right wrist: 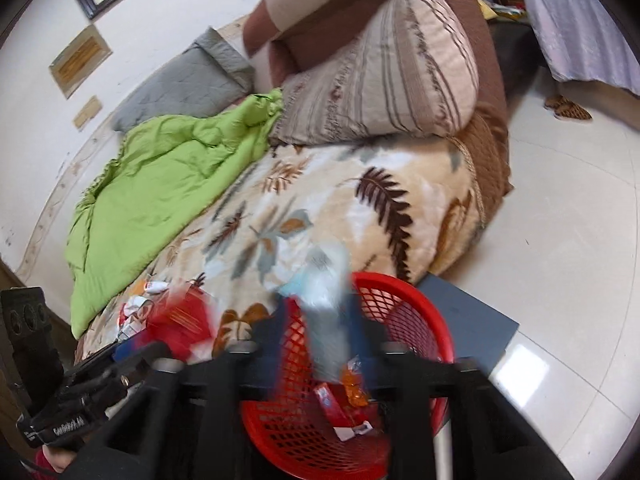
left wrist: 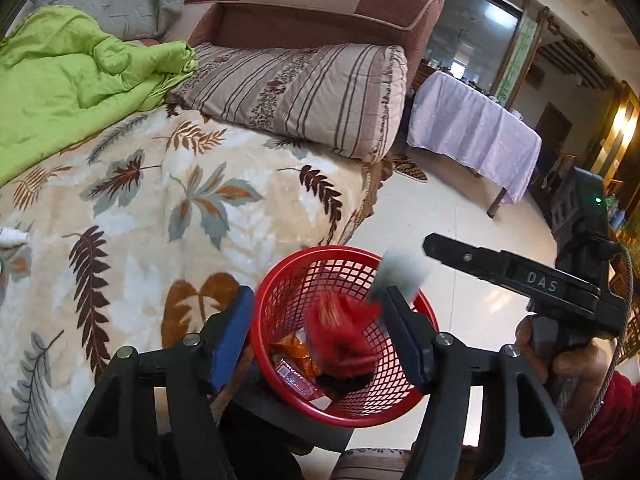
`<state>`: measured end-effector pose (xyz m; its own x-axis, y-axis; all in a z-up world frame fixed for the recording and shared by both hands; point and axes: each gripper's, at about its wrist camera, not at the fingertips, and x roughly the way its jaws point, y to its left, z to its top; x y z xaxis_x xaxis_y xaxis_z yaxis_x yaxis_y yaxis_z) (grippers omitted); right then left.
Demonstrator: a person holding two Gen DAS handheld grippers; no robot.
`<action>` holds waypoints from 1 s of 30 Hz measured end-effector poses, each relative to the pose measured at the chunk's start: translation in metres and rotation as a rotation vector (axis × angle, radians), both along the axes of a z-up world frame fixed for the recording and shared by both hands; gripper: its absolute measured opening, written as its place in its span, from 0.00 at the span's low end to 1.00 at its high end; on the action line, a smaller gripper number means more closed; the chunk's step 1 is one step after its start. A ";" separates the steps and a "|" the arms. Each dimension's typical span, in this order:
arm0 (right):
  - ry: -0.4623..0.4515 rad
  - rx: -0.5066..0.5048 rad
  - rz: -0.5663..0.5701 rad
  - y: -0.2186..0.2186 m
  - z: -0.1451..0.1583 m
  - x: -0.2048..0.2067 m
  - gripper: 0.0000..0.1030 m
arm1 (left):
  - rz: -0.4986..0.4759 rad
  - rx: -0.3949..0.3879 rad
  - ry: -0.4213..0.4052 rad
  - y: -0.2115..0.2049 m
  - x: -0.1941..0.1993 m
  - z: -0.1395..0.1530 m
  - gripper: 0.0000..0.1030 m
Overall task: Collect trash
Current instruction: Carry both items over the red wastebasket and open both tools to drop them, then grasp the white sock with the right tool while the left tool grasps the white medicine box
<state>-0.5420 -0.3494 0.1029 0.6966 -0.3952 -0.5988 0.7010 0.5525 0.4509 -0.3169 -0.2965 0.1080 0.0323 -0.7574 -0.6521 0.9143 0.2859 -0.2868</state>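
A red mesh basket (left wrist: 404,396) stands on a dark stool beside the bed and holds an orange wrapper (left wrist: 298,354) and other packets. My left gripper (left wrist: 316,296) hangs over it with its jaws apart; a blurred red wrapper (left wrist: 340,332) sits loose between them, over the basket. In the right wrist view, my right gripper (right wrist: 320,304) is above the basket (right wrist: 404,312), jaws apart, with a blurred pale blue-white packet (right wrist: 328,296) between the fingers and no pad pressing on it. That packet (left wrist: 400,276) also shows by the right gripper's tip (left wrist: 436,246). More wrappers (right wrist: 136,308) lie on the bed.
The bed carries a leaf-print blanket (left wrist: 168,200), a green quilt (left wrist: 68,80) and a striped pillow (left wrist: 304,92). A table under a lilac cloth (left wrist: 472,132) and slippers (left wrist: 410,168) stand on the pale tiled floor (right wrist: 560,240). A hand (left wrist: 560,352) grips the right tool.
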 end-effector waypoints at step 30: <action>0.082 -0.025 0.677 0.126 -0.003 0.310 0.59 | 1.035 0.036 -0.010 0.310 0.278 -0.040 0.69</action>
